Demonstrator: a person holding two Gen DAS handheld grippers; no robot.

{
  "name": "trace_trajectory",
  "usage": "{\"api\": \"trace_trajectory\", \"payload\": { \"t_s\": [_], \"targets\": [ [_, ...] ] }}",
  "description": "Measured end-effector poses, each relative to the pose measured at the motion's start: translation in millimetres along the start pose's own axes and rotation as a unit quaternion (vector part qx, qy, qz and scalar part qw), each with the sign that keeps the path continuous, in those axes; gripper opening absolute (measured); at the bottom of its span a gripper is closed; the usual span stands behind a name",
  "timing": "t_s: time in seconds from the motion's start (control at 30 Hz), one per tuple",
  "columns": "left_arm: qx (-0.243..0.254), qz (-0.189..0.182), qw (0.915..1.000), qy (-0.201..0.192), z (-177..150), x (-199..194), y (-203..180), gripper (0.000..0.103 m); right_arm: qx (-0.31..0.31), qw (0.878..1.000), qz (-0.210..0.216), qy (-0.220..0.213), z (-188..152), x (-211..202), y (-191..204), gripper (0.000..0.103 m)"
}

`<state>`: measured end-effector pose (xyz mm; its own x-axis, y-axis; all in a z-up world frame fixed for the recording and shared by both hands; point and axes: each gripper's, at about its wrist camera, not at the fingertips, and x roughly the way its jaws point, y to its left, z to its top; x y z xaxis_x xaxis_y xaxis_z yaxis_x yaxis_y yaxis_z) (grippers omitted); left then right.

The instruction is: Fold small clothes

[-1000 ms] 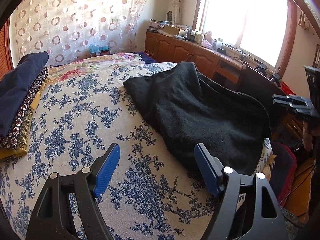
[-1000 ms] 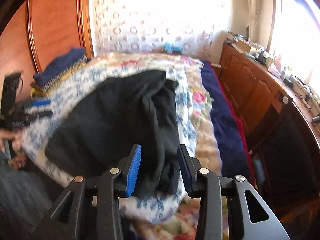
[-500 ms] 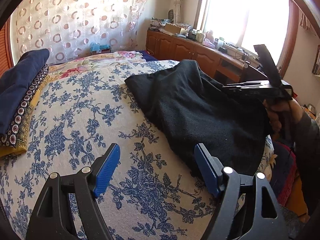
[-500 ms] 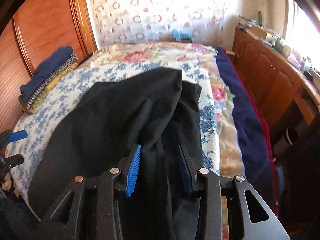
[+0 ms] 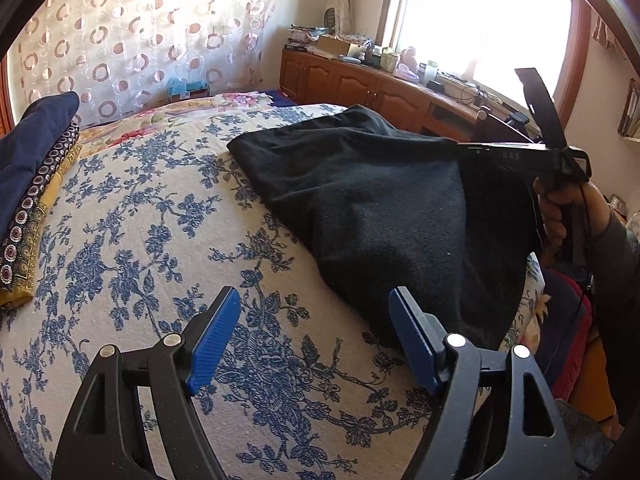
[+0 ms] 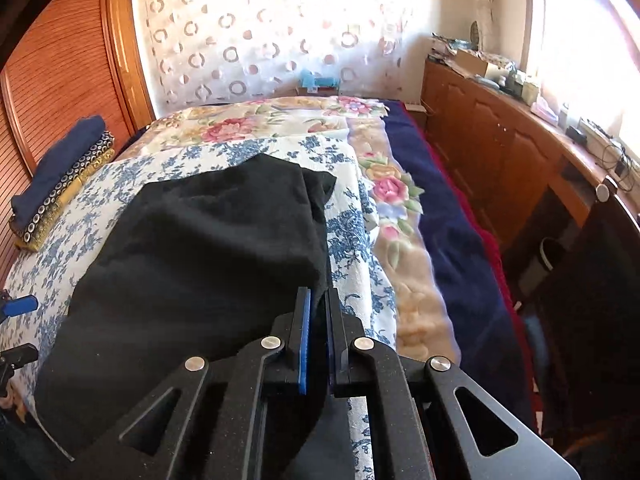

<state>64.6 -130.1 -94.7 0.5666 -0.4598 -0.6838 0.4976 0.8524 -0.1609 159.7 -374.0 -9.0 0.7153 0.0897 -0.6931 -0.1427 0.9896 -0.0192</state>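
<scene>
A stack of folded navy and patterned cloth [image 5: 28,168] lies at the bed's far side. The black fleece garment [image 5: 372,208] lies spread on the blue-flowered bedspread [image 5: 132,248]. Right gripper [image 6: 318,320] is clamped on its edge; left gripper [image 5: 316,344] stands wide apart, empty, above the bedspread.

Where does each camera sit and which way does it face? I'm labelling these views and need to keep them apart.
Left wrist: on the left gripper, jaws open, looking down over the floral bedspread toward the window; the right hand shows too.
Right wrist: on the right gripper, shut on the black garment, facing along the bed toward the curtain; the left gripper's fingertips show at the left edge.
Shared: the black garment, bedspread, folded stack, and wooden cabinets.
</scene>
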Motion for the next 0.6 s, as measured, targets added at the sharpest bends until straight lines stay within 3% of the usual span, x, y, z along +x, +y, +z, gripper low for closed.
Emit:
{"api": "trace_trajectory", "payload": {
  "t_s": [0.13, 0.2, 0.27, 0.6],
  "targets": [
    [0.002, 0.000, 1.0000, 0.001, -1, 0, -1, 0.078, -0.005, 1.000, 0.003, -0.017, -6, -12, 8, 0.024],
    [0.002, 0.000, 1.0000, 0.001, -1, 0, -2, 0.078, -0.008, 1.000, 0.009, -0.024, -10, -20, 12, 0.042],
    [0.001, -0.001, 1.0000, 0.001, -1, 0, -1, 0.078, -0.009, 1.000, 0.008, -0.026, -19, -21, 14, 0.052],
    [0.004, -0.004, 1.0000, 0.004, -5, -2, -6, 0.078, -0.009, 1.000, 0.027, -0.005, -63, -42, 8, 0.054]
  ]
}}
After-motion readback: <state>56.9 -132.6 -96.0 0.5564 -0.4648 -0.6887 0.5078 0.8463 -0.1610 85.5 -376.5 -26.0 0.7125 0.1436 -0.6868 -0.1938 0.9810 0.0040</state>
